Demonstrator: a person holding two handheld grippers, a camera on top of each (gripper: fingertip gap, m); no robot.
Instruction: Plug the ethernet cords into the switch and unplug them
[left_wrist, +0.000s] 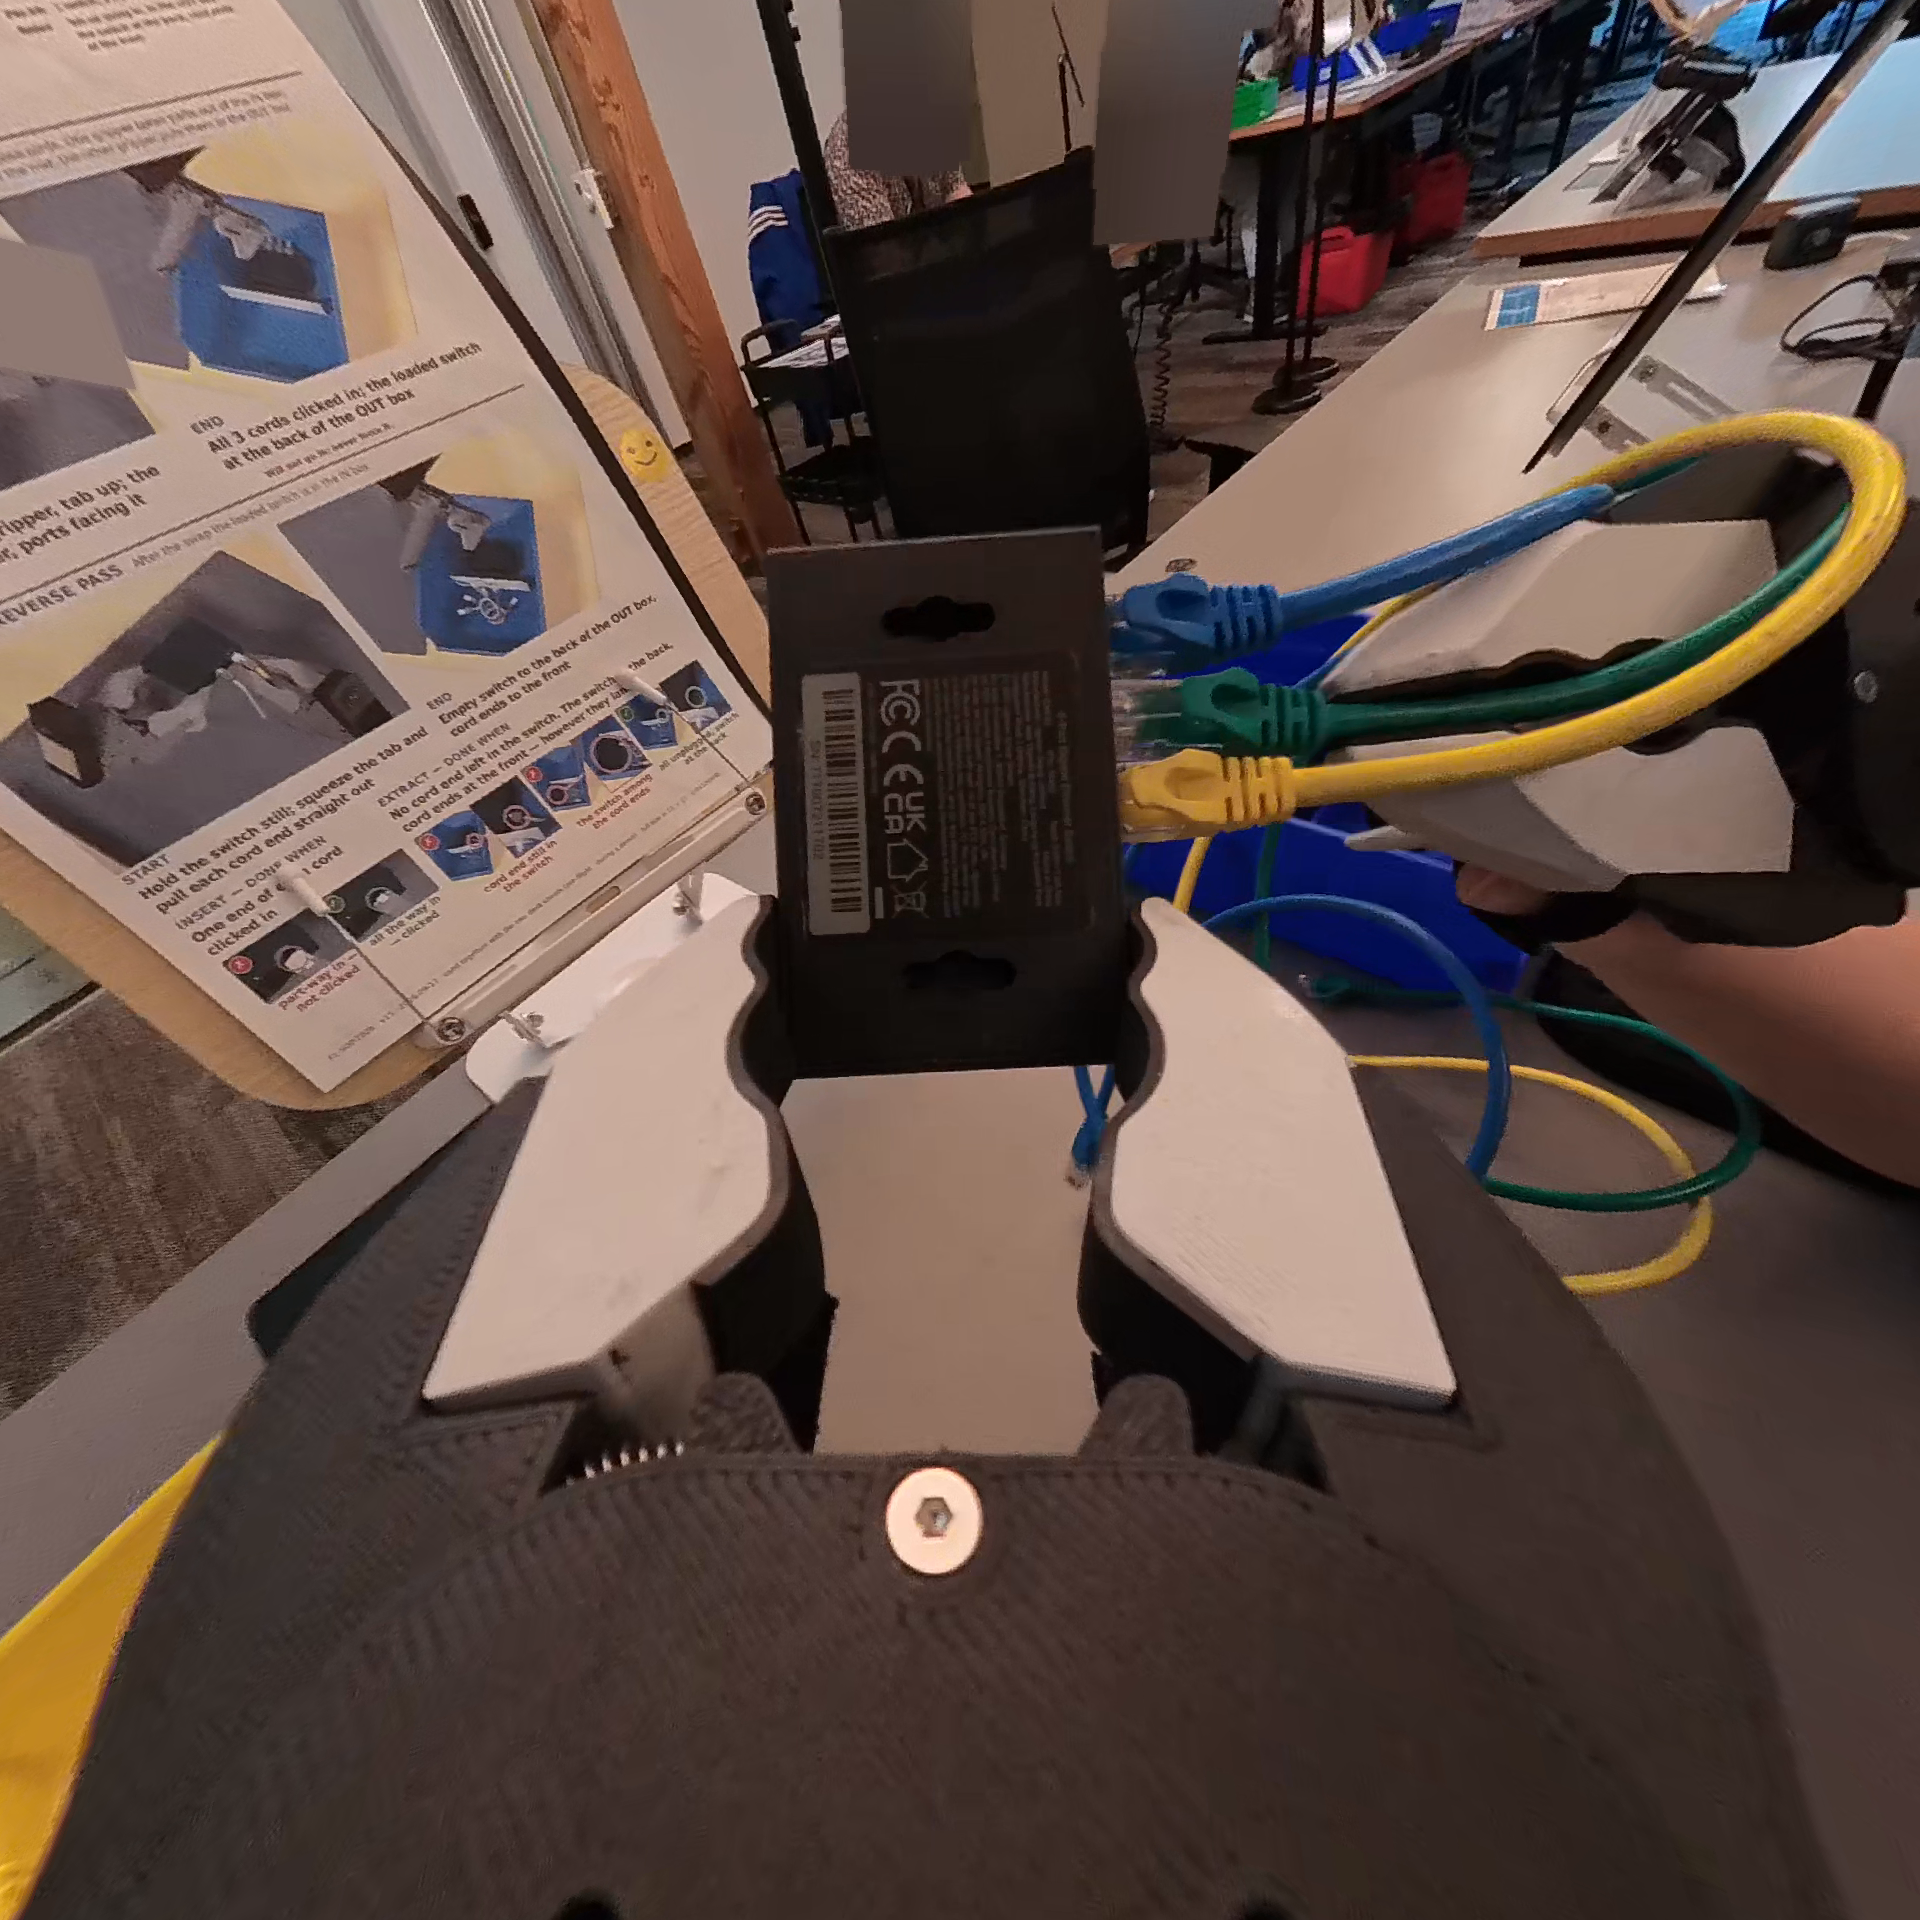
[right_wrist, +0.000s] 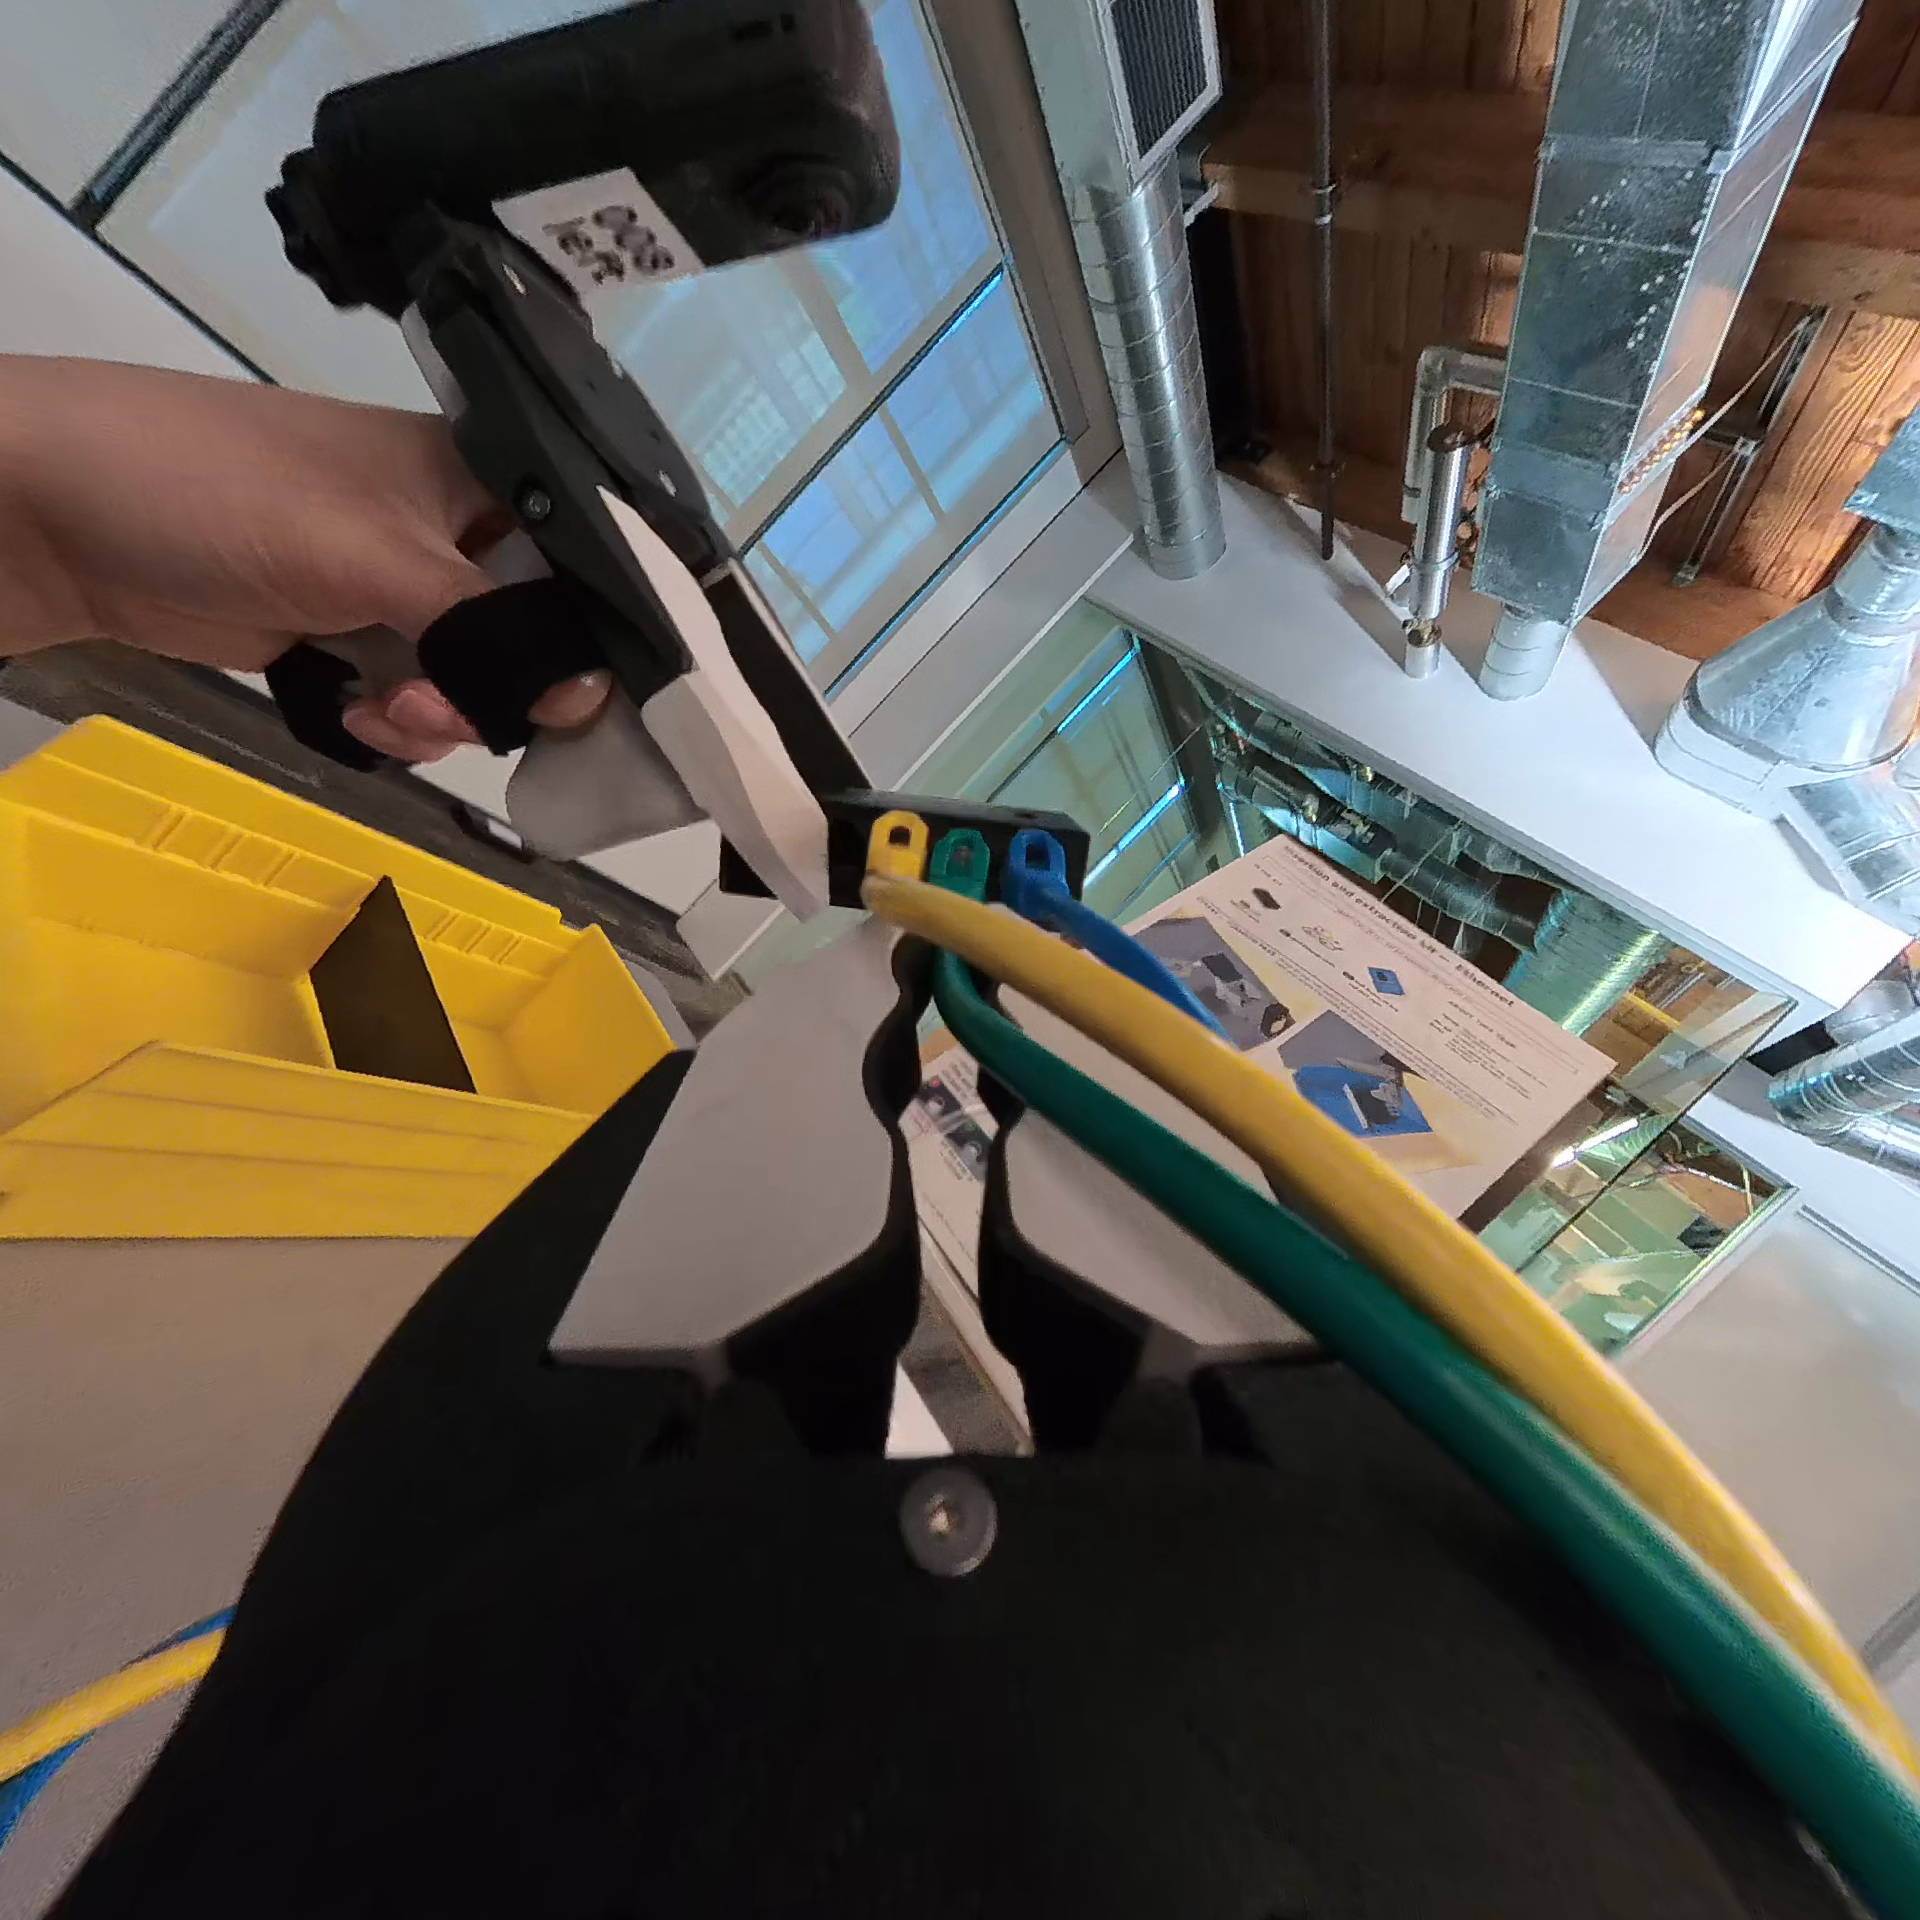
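Observation:
My left gripper is shut on the black switch and holds it upright, with its labelled underside facing the camera. The blue plug, green plug and yellow plug sit in ports on its right edge. My right gripper comes in from the right, its fingers closed around the green cord just behind the plug. In the right wrist view my right gripper sits just below the switch, and the yellow cord and green cord drape over its right finger.
An instruction board stands at the left. A blue bin sits behind the switch and a yellow bin lies to the left in the right wrist view. The cords' loose loops lie on the grey table.

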